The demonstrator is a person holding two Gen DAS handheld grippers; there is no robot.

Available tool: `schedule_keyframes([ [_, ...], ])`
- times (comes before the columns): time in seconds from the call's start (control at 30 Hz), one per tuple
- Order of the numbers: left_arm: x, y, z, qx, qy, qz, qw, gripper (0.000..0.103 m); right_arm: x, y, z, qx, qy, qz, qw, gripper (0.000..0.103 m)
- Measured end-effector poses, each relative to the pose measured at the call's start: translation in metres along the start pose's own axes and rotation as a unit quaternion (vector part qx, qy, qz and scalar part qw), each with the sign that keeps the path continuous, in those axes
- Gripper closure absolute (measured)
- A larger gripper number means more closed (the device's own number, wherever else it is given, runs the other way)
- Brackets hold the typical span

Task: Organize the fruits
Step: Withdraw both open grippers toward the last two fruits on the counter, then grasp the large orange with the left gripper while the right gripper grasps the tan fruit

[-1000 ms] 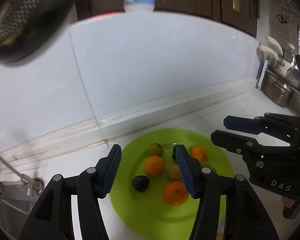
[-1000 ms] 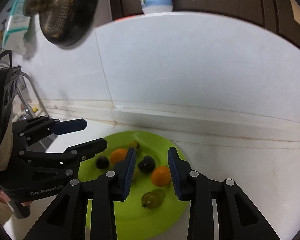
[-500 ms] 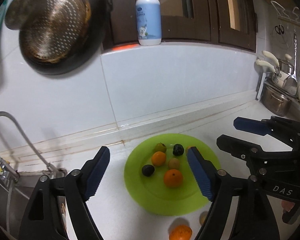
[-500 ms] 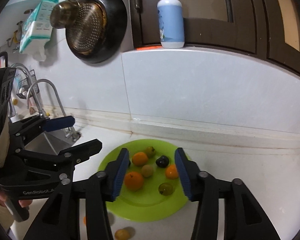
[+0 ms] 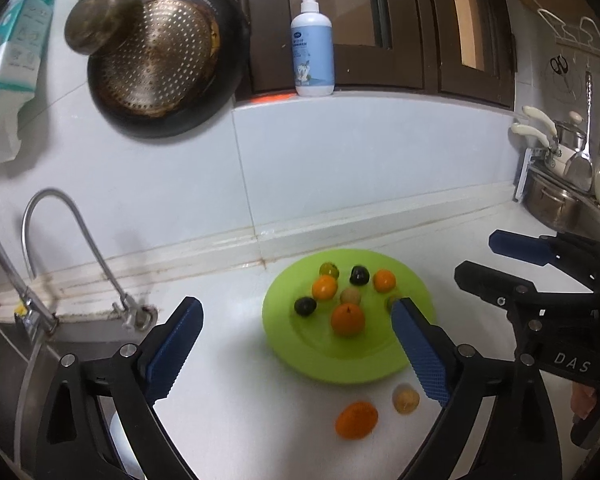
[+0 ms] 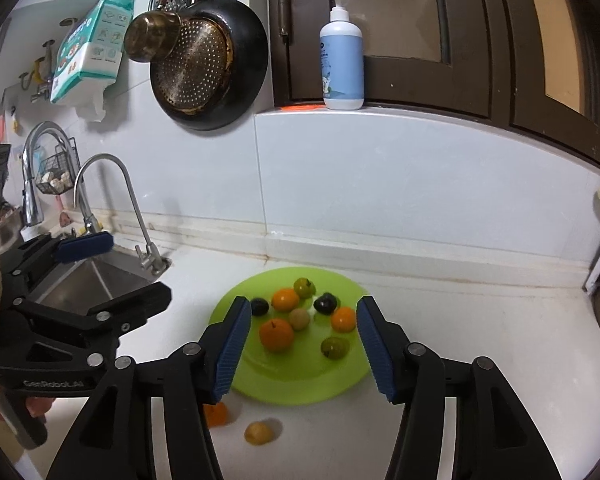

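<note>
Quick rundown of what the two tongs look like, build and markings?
Both tongs are black plastic scissor-style frames with silver rivets at the pivots and ribbed blue pads on the fingers. The left tongs carry white "GenRobot.AI" lettering on the body, seen from the right wrist. The right tongs show white "DAS" lettering. No cables or sleeves visible.

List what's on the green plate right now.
On the green plate: three oranges, the largest nearest the camera, two dark plums, two greenish fruits and a tan one. The left wrist view's finger hides part of one. Two fruits lie off-plate.

Soap bottle (image 5: 312, 46), hanging pan (image 5: 168, 64), faucet (image 5: 66, 236)
</note>
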State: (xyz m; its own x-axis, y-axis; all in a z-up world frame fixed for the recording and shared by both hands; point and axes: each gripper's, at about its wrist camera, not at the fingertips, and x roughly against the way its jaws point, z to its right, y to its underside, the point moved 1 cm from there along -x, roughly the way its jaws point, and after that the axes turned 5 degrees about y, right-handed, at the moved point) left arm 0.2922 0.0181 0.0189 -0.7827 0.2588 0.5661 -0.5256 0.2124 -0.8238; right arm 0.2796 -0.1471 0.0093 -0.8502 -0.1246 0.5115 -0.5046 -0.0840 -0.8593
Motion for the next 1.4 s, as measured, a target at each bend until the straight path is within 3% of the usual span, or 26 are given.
schedule_keyframes([
  [0.4,0.003,0.039,0.003,0.014,0.003,-0.035,0.9993,0.007,0.009,0.039,-0.011,0.026,0.017,-0.038,0.999,0.047],
  [0.9,0.004,0.082,0.014,-0.044,0.02,-0.047,0.9977,0.007,0.006,0.078,-0.031,0.08,-0.006,-0.086,0.993,0.047],
  [1.1,-0.007,0.092,0.019,-0.068,0.042,-0.056,0.9952,0.015,-0.003,0.09,-0.037,0.11,-0.02,-0.101,0.989,0.047],
  [1.4,-0.038,0.101,0.02,-0.058,0.086,-0.096,0.99,0.036,-0.033,0.102,-0.04,0.117,-0.055,-0.134,0.983,0.047],
])
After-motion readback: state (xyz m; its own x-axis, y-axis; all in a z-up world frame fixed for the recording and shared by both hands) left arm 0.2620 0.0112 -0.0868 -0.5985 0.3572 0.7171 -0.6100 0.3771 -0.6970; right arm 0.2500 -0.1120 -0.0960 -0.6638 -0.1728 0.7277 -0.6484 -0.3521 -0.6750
